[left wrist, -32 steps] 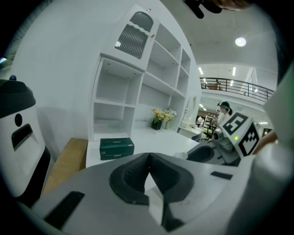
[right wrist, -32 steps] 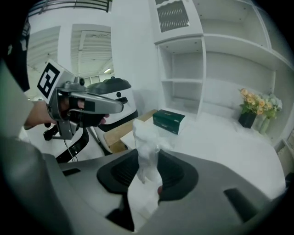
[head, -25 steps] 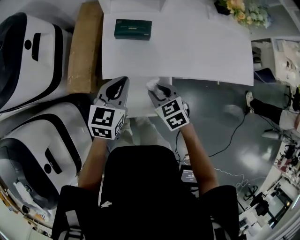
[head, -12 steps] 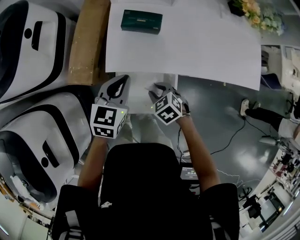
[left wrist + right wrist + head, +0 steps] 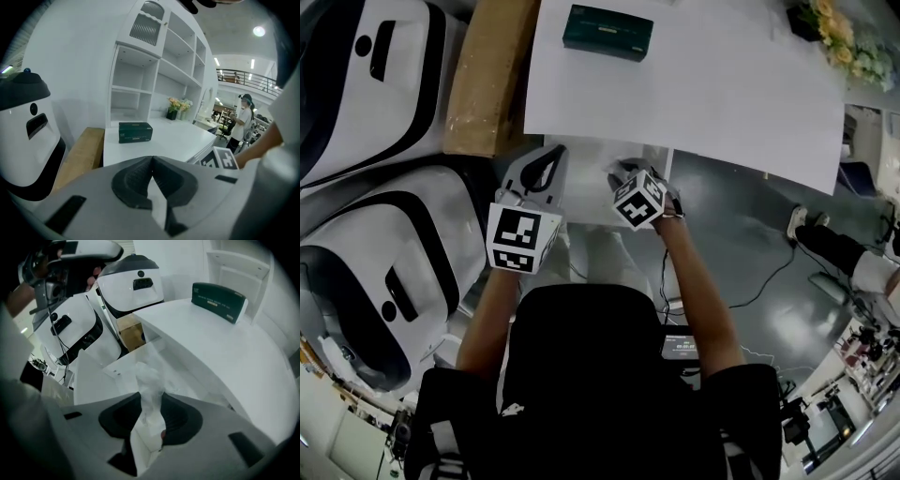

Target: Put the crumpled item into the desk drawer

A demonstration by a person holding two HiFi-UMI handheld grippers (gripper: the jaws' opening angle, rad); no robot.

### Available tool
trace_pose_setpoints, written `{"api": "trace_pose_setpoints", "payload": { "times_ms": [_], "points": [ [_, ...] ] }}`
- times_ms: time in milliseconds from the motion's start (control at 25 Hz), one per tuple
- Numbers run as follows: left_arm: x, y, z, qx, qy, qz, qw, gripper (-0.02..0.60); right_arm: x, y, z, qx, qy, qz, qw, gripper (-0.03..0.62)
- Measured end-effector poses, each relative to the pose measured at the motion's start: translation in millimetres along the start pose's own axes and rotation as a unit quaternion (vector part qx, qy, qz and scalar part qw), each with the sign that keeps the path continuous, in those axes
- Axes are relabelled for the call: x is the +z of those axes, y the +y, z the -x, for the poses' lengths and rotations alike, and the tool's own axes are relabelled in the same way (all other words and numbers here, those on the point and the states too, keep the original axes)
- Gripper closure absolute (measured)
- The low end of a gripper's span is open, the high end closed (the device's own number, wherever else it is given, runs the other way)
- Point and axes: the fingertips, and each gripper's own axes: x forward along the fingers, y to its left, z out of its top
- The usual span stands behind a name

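Observation:
A crumpled white item sticks up between the pads of my right gripper, which is shut on it. In the head view the right gripper hangs over the open white desk drawer, and its marker cube hides the item. In the right gripper view the drawer lies open just below and ahead of the item. My left gripper hovers at the drawer's left side. Its jaws are shut with nothing between them.
The white desk carries a dark green box at its back and flowers at the far right. A cardboard box and two large white-and-black machines stand to the left. Cables lie on the grey floor to the right.
The right gripper has turned and dropped toward the open drawer, so its cube now covers the crumpled item. The left gripper has stayed beside the drawer. The head view has shifted slightly.

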Motion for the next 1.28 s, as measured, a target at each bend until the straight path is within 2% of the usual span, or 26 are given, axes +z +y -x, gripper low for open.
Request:
{"api": "trace_pose_setpoints", "payload": {
  "times_ms": [520, 1280],
  "points": [
    [-33, 18, -2, 0.016, 0.032, 0.010, 0.9993, 0.575, -27, -8, -63, 0.008, 0.053, -0.013, 0.998, 0.471],
    [-50, 34, -11, 0.014, 0.051, 0.013, 0.9985, 0.575, -40, -8, -94, 0.003, 0.091, -0.010, 0.996, 0.453]
  ]
}}
